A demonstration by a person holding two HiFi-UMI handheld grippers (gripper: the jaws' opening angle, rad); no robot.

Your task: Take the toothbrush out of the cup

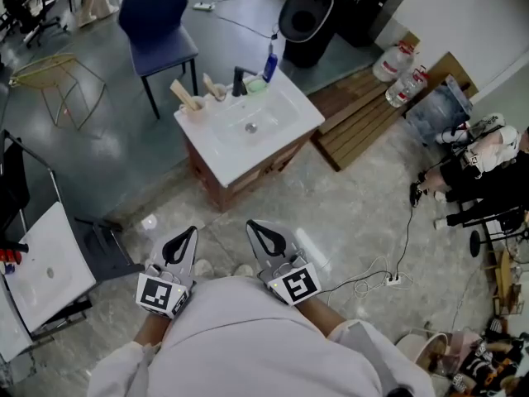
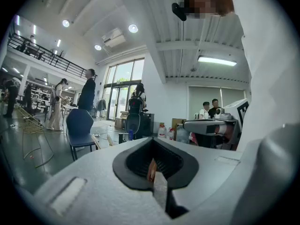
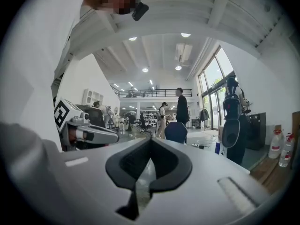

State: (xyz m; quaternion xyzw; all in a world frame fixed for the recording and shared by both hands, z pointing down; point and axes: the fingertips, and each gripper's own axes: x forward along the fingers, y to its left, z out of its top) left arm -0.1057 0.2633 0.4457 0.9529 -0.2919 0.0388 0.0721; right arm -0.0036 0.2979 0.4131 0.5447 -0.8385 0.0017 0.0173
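A white sink cabinet (image 1: 216,157) stands on the floor ahead of me. Along its back edge are two wooden-handled pieces (image 1: 186,96), a black tap (image 1: 240,81) and a blue bottle (image 1: 270,64). I cannot make out a cup or which piece is the toothbrush at this distance. My left gripper (image 1: 182,245) and right gripper (image 1: 263,236) are held close to my body, well short of the sink, both shut and empty. In the left gripper view the jaws (image 2: 152,170) are pressed together; in the right gripper view the jaws (image 3: 145,170) are the same.
A blue chair (image 1: 157,23) and a black machine (image 1: 306,11) stand behind the sink. A wooden pallet (image 1: 364,114) with water bottles (image 1: 401,69) lies at right, cables (image 1: 384,278) trail on the floor, and a second white sink (image 1: 41,271) is at left. Several people stand far off.
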